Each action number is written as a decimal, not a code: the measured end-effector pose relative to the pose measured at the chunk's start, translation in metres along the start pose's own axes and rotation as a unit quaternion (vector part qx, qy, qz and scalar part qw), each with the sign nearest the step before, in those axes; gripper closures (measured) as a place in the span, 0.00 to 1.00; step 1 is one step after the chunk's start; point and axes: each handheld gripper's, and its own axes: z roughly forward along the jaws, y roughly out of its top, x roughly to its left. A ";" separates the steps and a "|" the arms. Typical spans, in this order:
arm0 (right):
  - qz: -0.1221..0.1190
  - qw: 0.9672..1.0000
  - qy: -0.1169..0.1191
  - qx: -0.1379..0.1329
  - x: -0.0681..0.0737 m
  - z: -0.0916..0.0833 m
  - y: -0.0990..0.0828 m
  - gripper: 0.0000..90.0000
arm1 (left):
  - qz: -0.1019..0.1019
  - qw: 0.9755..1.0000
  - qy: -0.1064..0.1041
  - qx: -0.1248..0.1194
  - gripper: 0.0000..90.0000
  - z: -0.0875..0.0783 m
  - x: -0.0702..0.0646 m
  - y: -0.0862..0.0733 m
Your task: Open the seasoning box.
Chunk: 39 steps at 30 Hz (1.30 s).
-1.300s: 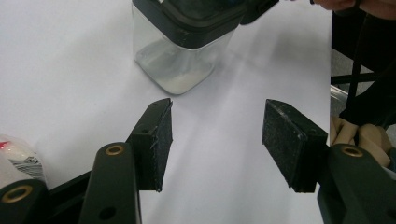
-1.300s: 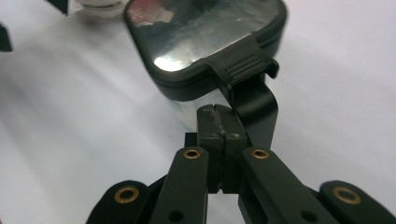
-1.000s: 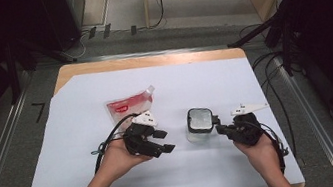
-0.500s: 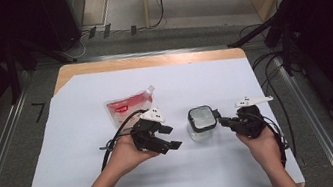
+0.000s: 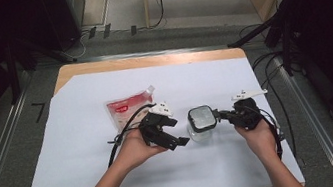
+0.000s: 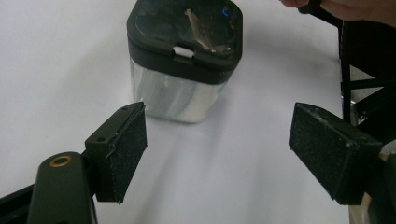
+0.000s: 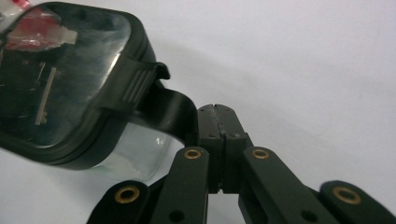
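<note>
Plainly, the white table cover bore everything, and the clear jar with its black lid stood just right of its centre. It looked rigid, light and slick-walled, so the lid's rim seemed the surer hold. At ten o'clock from it lay a red pouch, well apart and blocking nothing. The left gripper sat at nine o'clock, its jaws just spread wide and empty. The right gripper, at three o'clock, pinched the lid's black tab.
</note>
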 end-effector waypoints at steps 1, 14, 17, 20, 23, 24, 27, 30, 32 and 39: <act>0.000 1.000 0.000 0.000 0.000 0.000 0.000 1.00 | 0.000 1.000 0.000 0.000 0.22 0.000 0.000 0.000; -0.002 1.000 0.000 0.015 0.001 0.007 -0.001 1.00 | -0.008 1.000 0.018 0.000 0.16 0.026 0.009 0.010; -0.003 1.000 0.002 0.011 0.000 0.007 0.000 1.00 | -0.010 1.000 0.012 -0.001 0.16 0.033 0.011 0.013; -0.002 1.000 0.006 0.001 -0.002 0.010 0.003 1.00 | -0.008 1.000 0.012 0.000 0.16 0.037 0.012 0.013; -0.003 1.000 0.005 0.000 -0.003 0.012 0.005 1.00 | -0.007 1.000 0.012 -0.001 0.16 0.040 0.013 0.013; -0.001 1.000 0.006 0.001 -0.003 0.013 0.005 1.00 | -0.005 1.000 0.017 0.000 0.16 0.041 0.014 0.013; 0.000 1.000 0.008 0.003 -0.004 0.013 0.004 1.00 | -0.004 1.000 0.012 0.002 0.16 0.046 0.016 0.013; -0.003 1.000 0.004 0.004 -0.003 0.013 0.004 1.00 | 0.002 1.000 0.013 0.002 0.16 0.051 0.016 0.016; -0.002 1.000 0.002 0.004 -0.003 0.013 0.004 1.00 | 0.007 1.000 0.014 0.003 0.16 0.052 0.016 0.018; 0.002 1.000 0.005 0.006 -0.003 0.013 0.004 1.00 | 0.035 0.999 0.034 0.004 0.18 0.051 0.011 0.022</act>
